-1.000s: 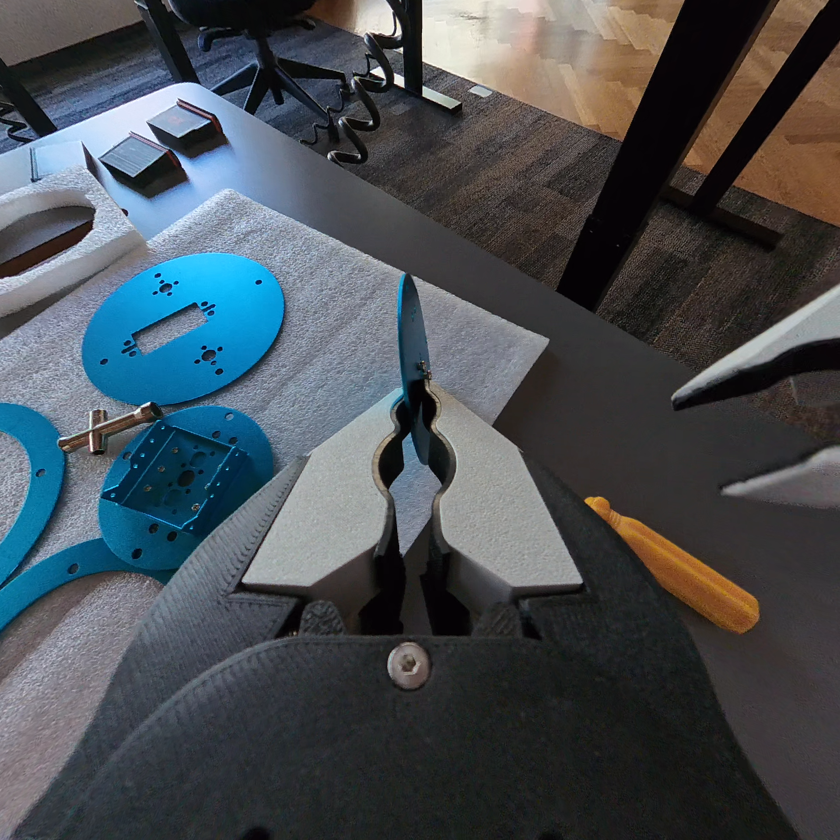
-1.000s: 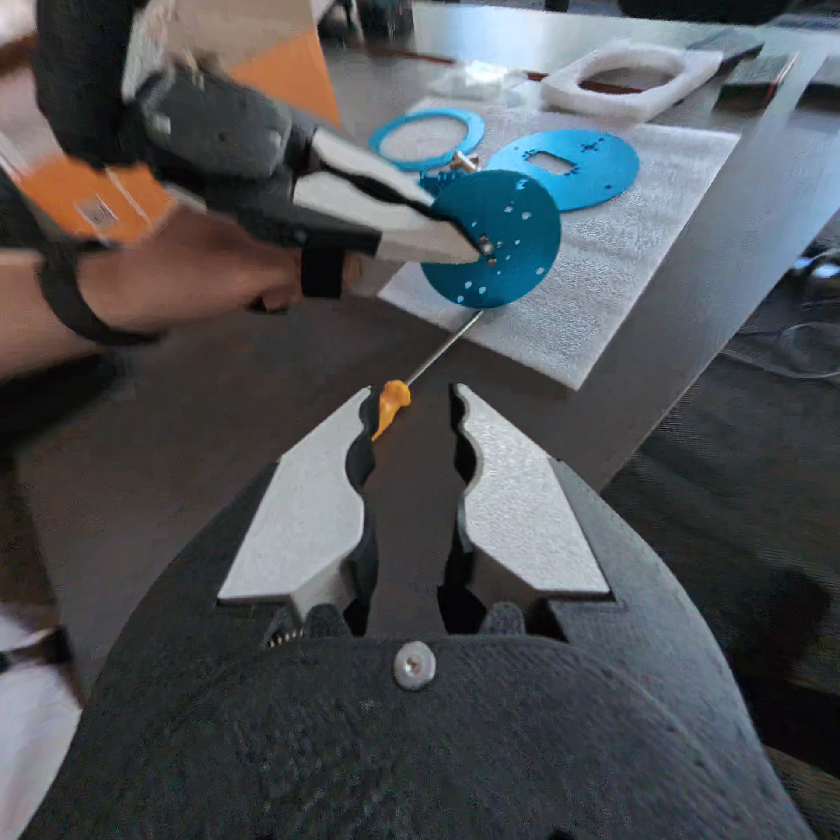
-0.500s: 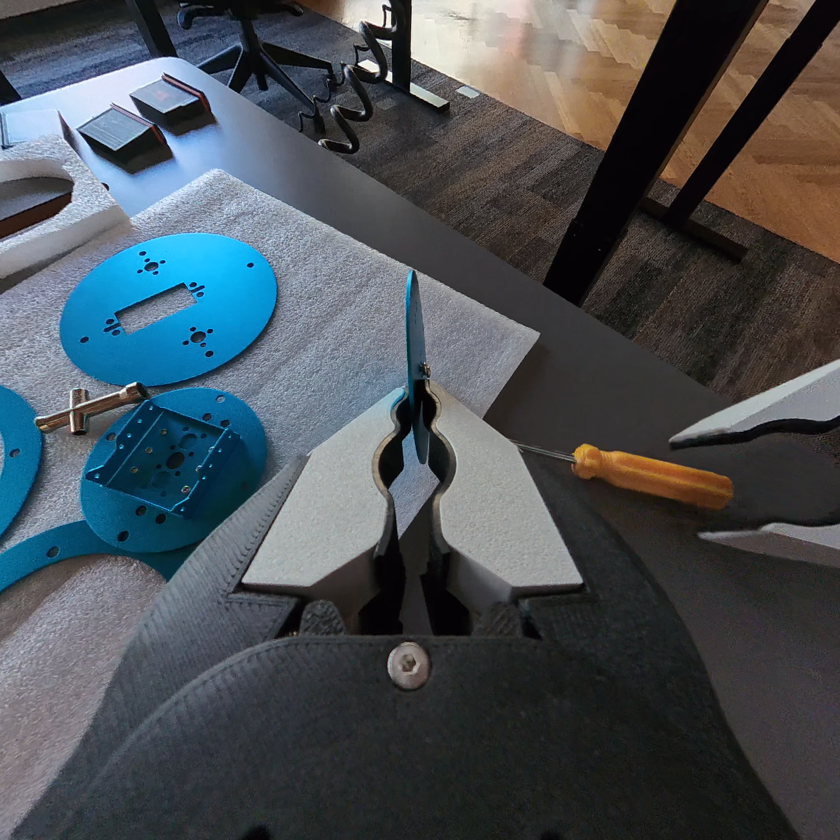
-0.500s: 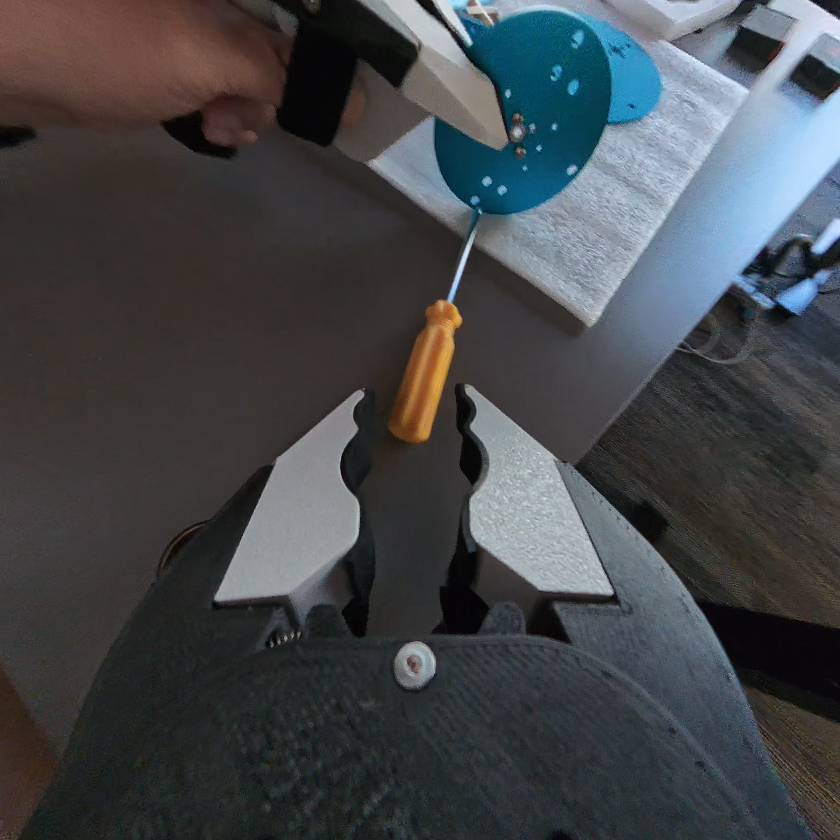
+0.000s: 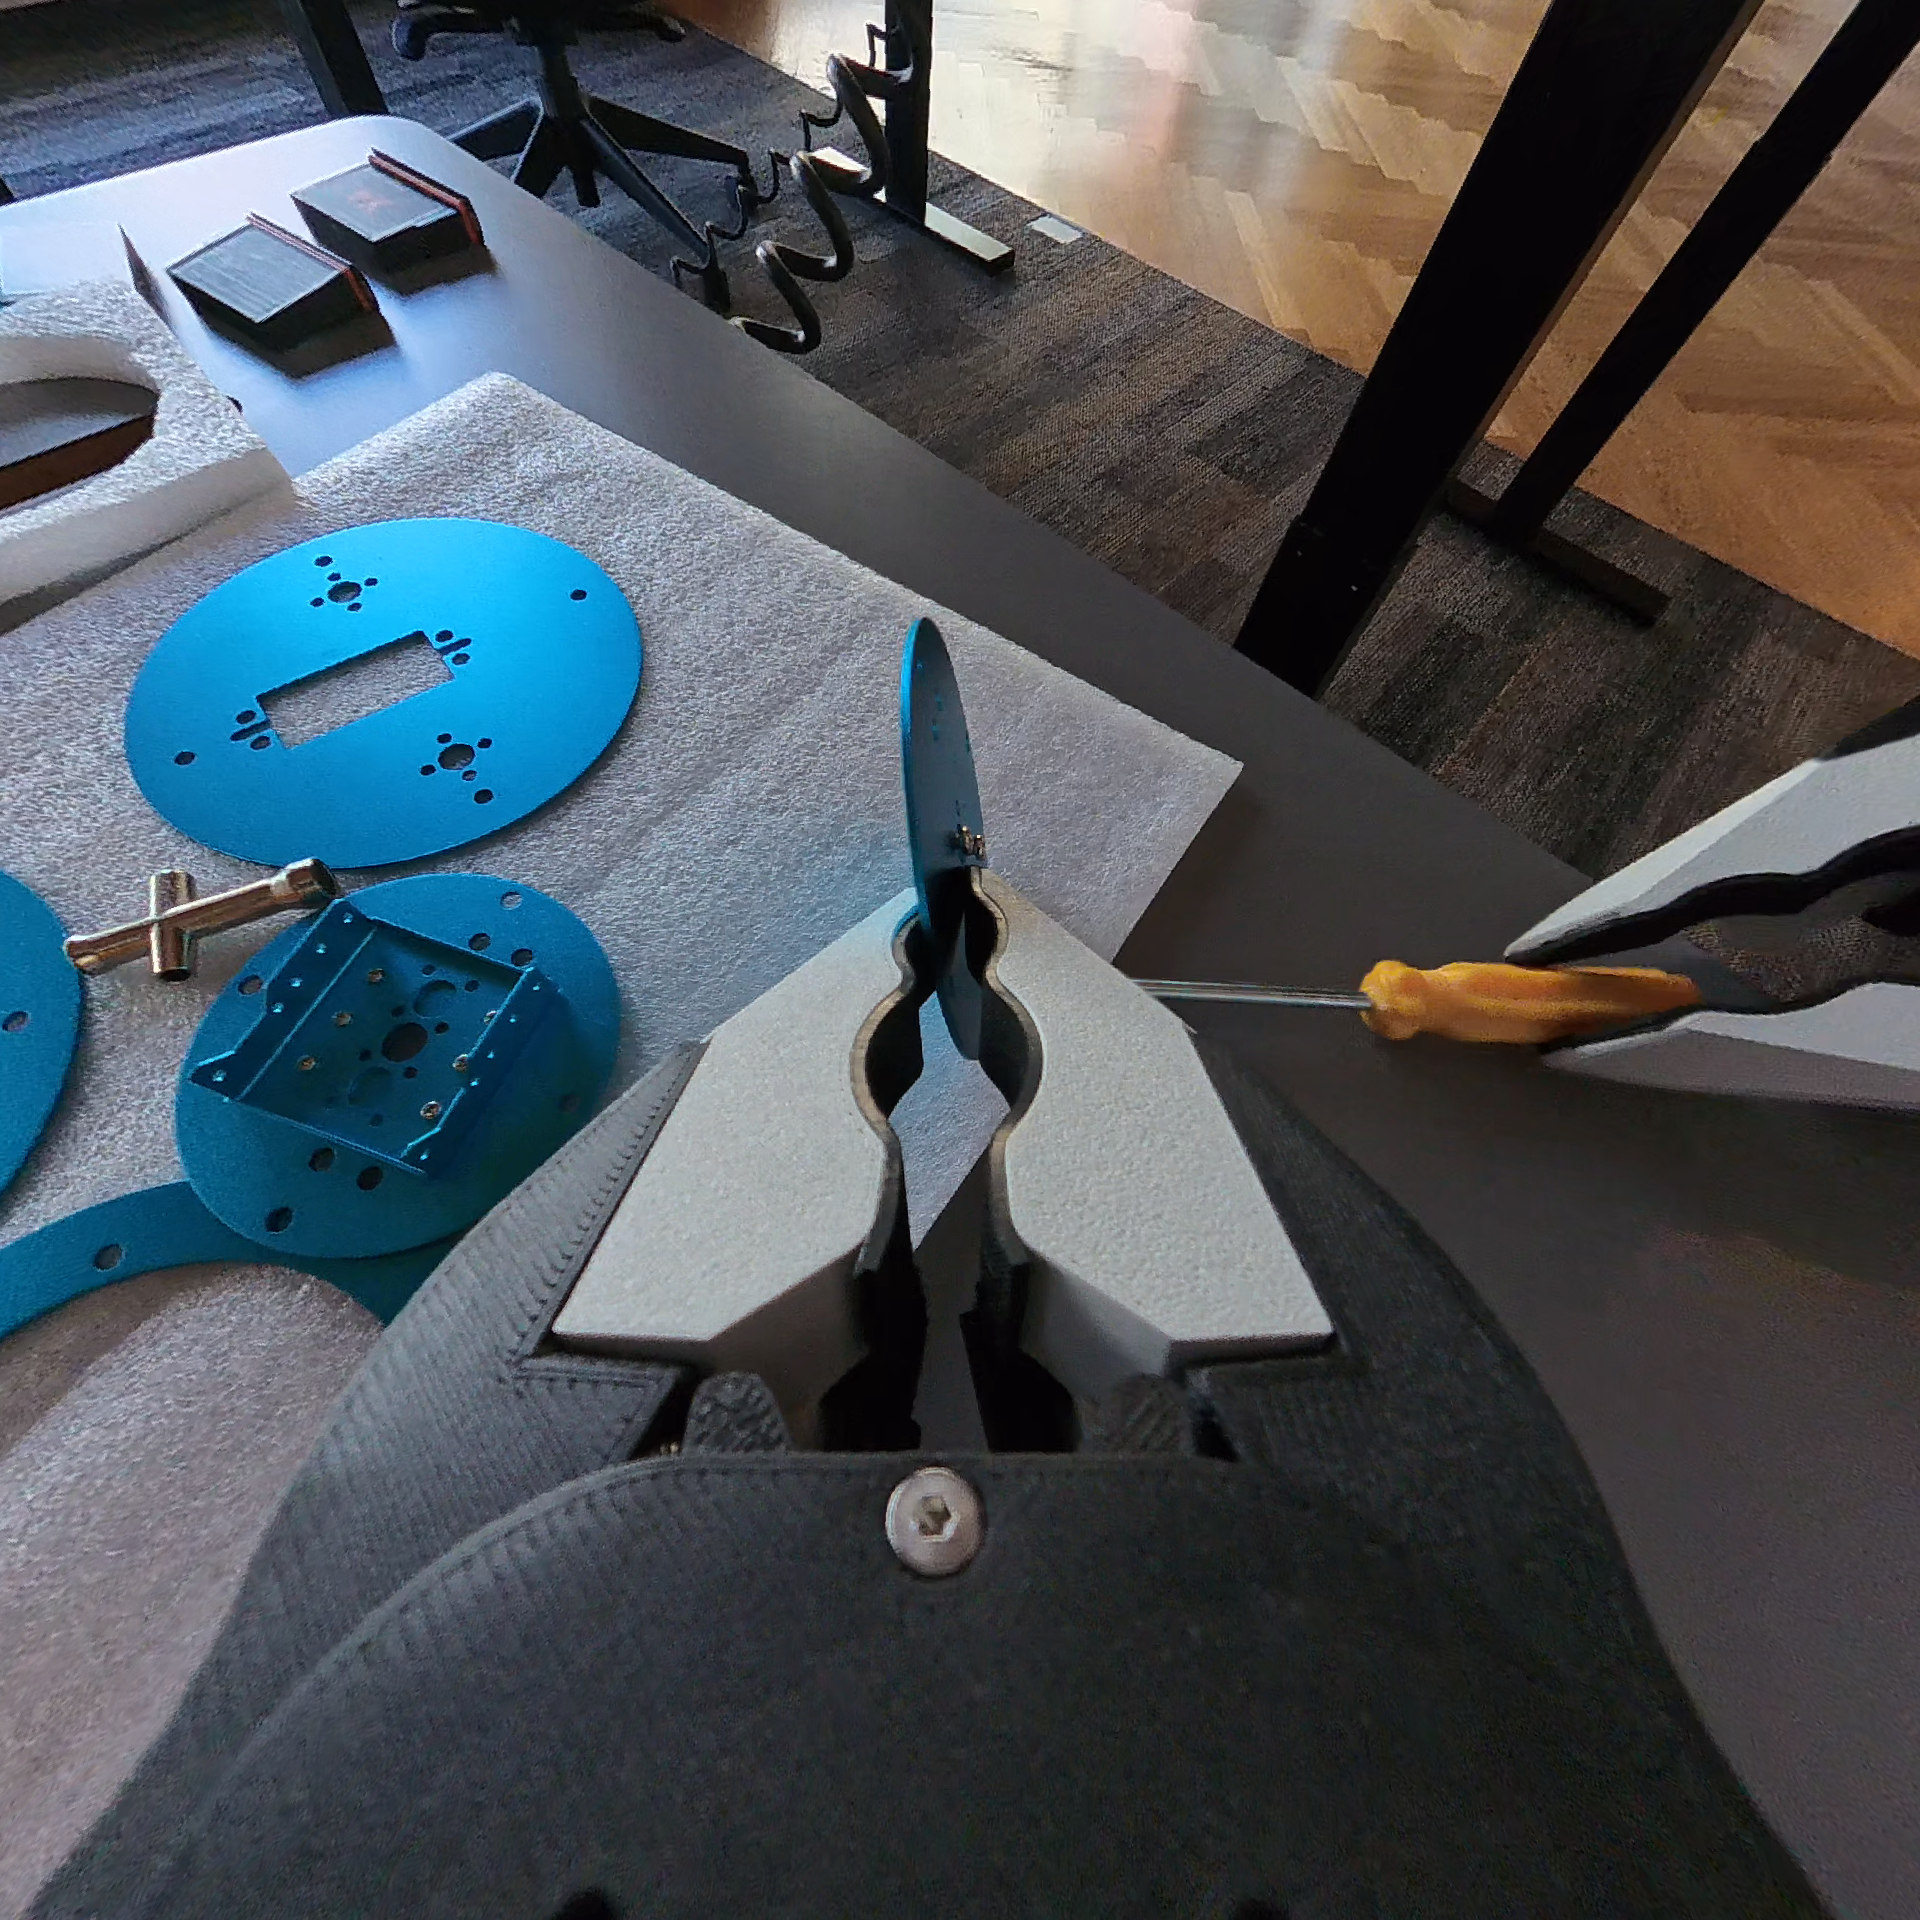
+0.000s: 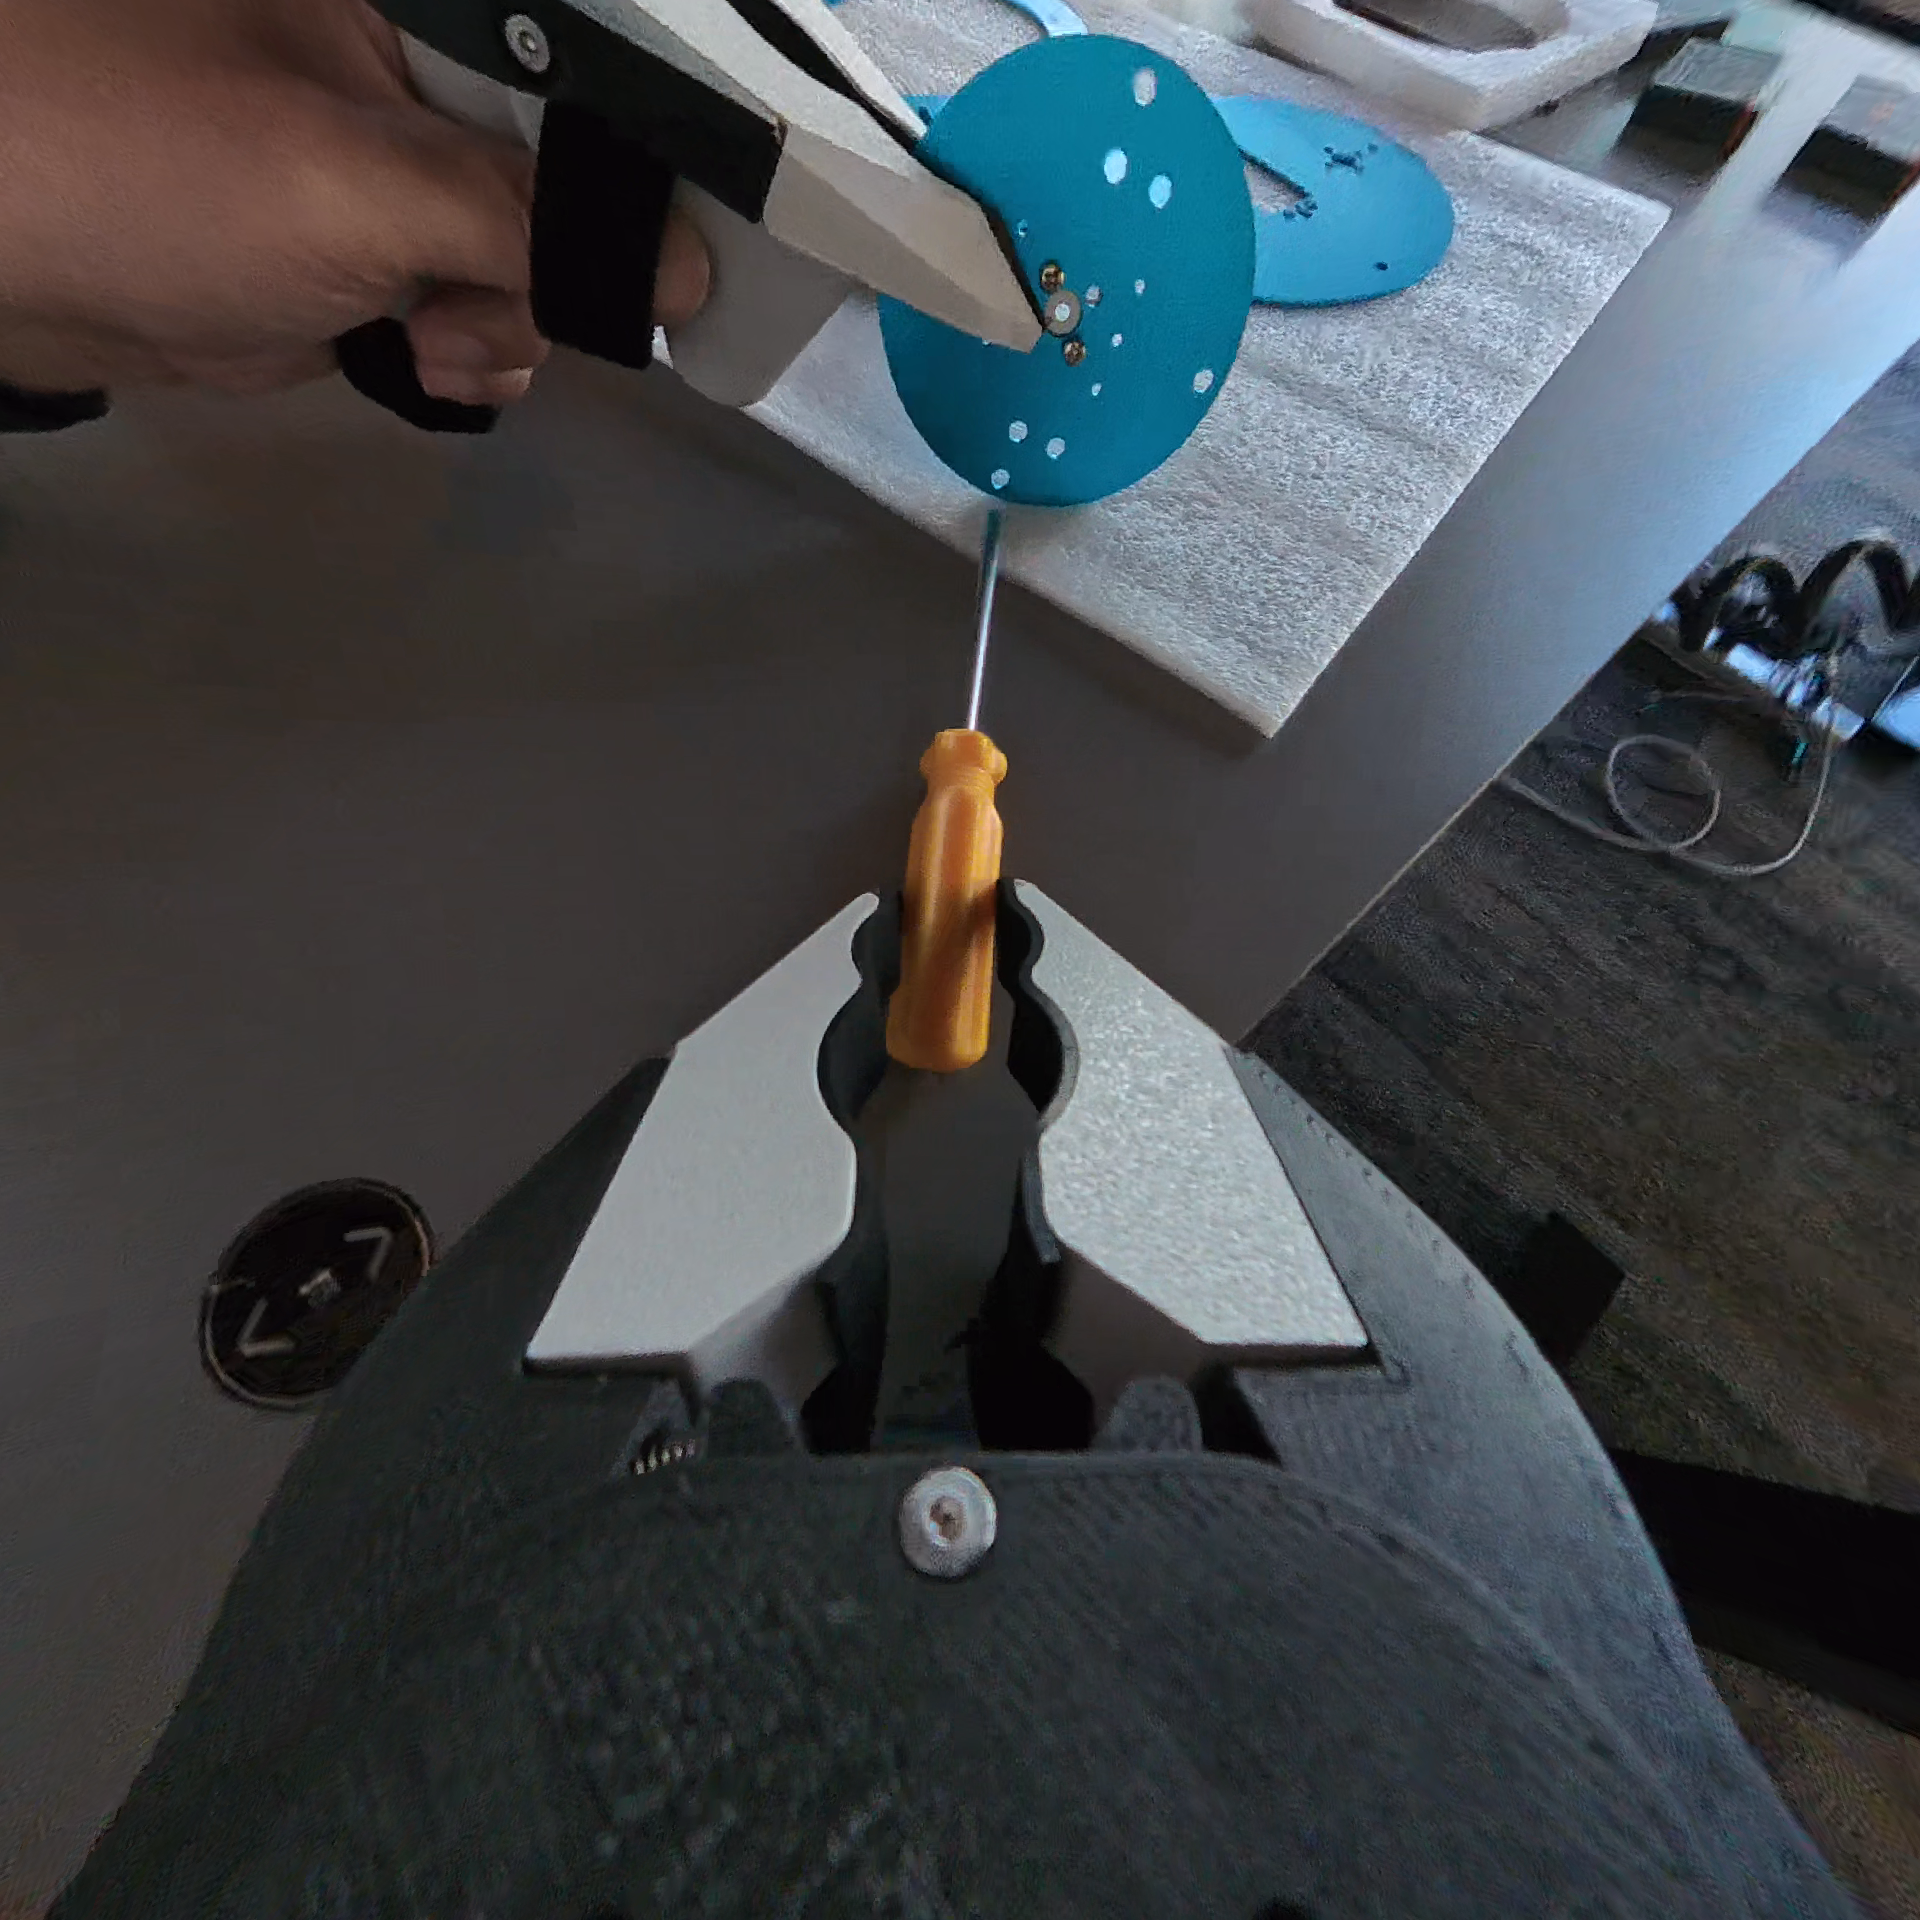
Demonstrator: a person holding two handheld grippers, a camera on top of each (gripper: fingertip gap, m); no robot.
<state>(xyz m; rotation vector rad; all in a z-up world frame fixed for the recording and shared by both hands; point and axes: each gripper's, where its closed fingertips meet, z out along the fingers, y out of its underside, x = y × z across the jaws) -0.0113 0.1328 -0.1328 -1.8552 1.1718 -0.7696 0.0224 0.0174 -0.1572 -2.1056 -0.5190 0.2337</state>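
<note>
My left gripper (image 5: 951, 904) is shut on the lower edge of a round blue perforated disc (image 5: 940, 769) and holds it upright, edge-on, over the near corner of the white foam sheet (image 5: 727, 623). In the right wrist view this gripper (image 6: 1023, 312) and the disc (image 6: 1101, 239) are at the top, with a hand behind. My right gripper (image 6: 945, 899) is shut on the handle of an orange screwdriver (image 6: 956, 821). Its thin shaft points at the disc and foam. In the left wrist view the screwdriver (image 5: 1455, 1000) lies low over the dark table between the right gripper's (image 5: 1527, 1003) fingers.
On the foam lie a blue plate with a rectangular cutout (image 5: 384, 686), a blue disc with a bracket (image 5: 384, 1049), a metal cross wrench (image 5: 197, 914) and a blue ring (image 5: 104, 1257). Two black boxes (image 5: 312, 260) stand at the back. The table edge runs close on the right. Left tips to right tips: about 12 cm. My right tips are about 30 cm from the metal cross wrench (image 5: 197, 914), my left tips only 15 cm.
My right gripper has moved forward over the screwdriver handle and closed on it. The screwdriver now points at the disc. My left gripper still holds the disc, nearly unmoved.
</note>
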